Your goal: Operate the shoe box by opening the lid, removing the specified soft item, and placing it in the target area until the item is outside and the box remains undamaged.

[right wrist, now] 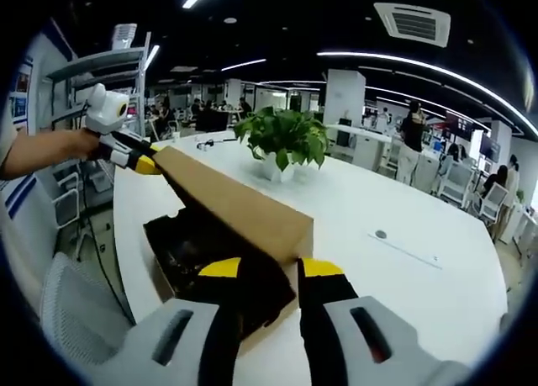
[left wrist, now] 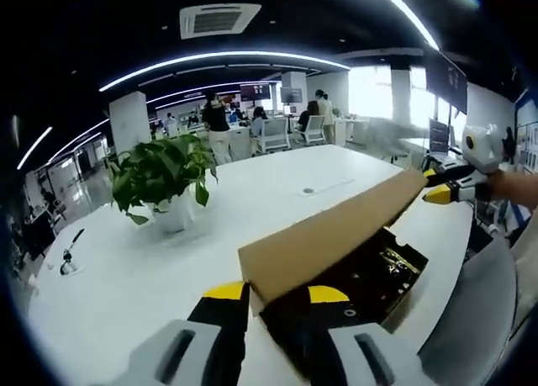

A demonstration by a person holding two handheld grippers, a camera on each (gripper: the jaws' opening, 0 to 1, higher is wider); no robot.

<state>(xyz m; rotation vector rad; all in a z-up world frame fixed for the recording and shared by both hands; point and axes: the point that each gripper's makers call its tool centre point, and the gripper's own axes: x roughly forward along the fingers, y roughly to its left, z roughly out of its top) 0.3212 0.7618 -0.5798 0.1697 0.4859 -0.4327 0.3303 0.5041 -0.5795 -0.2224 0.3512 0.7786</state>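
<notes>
The cardboard lid (left wrist: 332,235) is raised above the shoe box (left wrist: 370,289) on the white table (left wrist: 134,277), clamped at one end by the left gripper (left wrist: 277,295) and at the other by the right gripper (right wrist: 271,270). It is judged light, creasable; the soft item inside is indistinct.

Shoe box (left wrist: 382,272): black interior, open, resting on a white table near its edge. In the left gripper view it runs from 6 o'clock toward 3 o'clock. Lid (left wrist: 332,235): plain brown cardboard, raised on edge along the box's long side, tilted over the opening. Contents dark with some glossy yellow-black packaging; soft item not distinguishable. In the right gripper view the box (right wrist: 181,251) sits at 7 o'clock, lid (right wrist: 235,205) slanting from 10 o'clock down to centre.
</notes>
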